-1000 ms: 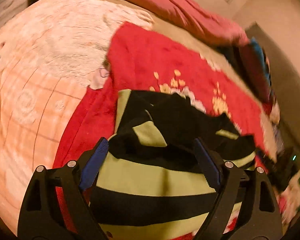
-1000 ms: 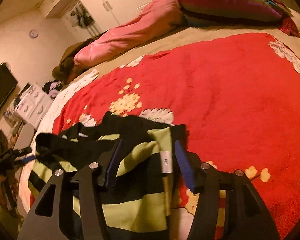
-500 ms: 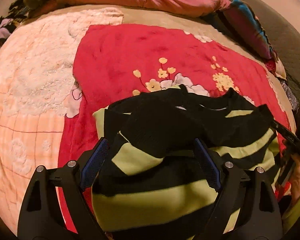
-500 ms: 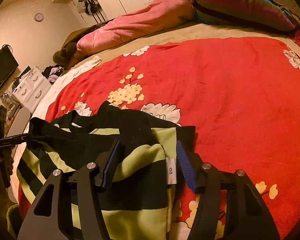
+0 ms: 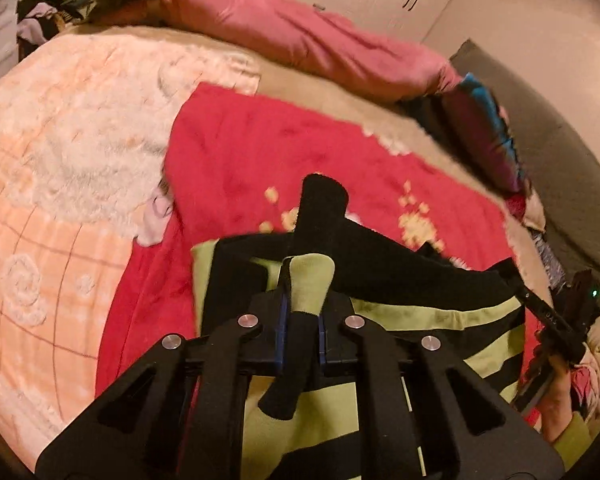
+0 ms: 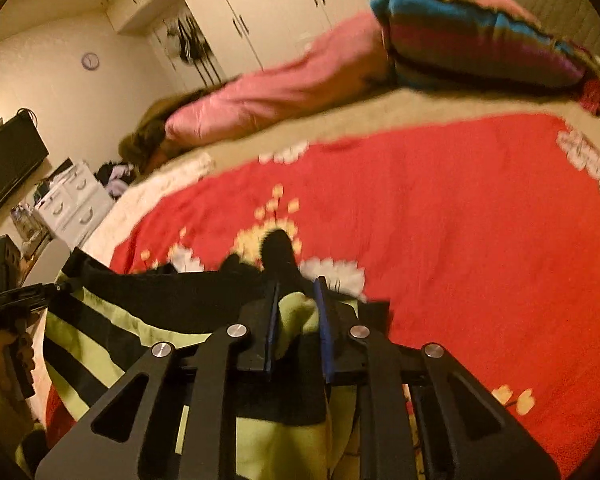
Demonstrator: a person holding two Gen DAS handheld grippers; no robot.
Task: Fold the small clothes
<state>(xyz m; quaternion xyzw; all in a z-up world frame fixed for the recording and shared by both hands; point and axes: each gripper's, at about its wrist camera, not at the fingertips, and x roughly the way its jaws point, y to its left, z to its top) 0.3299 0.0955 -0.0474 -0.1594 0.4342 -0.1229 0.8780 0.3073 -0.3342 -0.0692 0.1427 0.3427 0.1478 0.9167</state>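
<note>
Change: both grippers, wide apart earlier, had clamped.
Left gripper [image 5: 300,316]: jaws pinched a fold of the striped garment [image 5: 420,312].
Right gripper [image 6: 298,320]: closing on bunched fabric (same garment) over the red blanket [image 6: 460,240].

Black-and-lime striped garment [image 5: 428,312] on a red blanket [image 6: 460,240] with yellow and white flowers; pink duvet [image 5: 320,44] behind.

A home bedroom, wide bed under a red flowered fleece blanket [image 6: 460,240], pink quilted duvet [image 5: 320,44] along its far edge, white built-in wardrobe doors [image 6: 268,12], round wall clock [image 6: 90,60]
</note>
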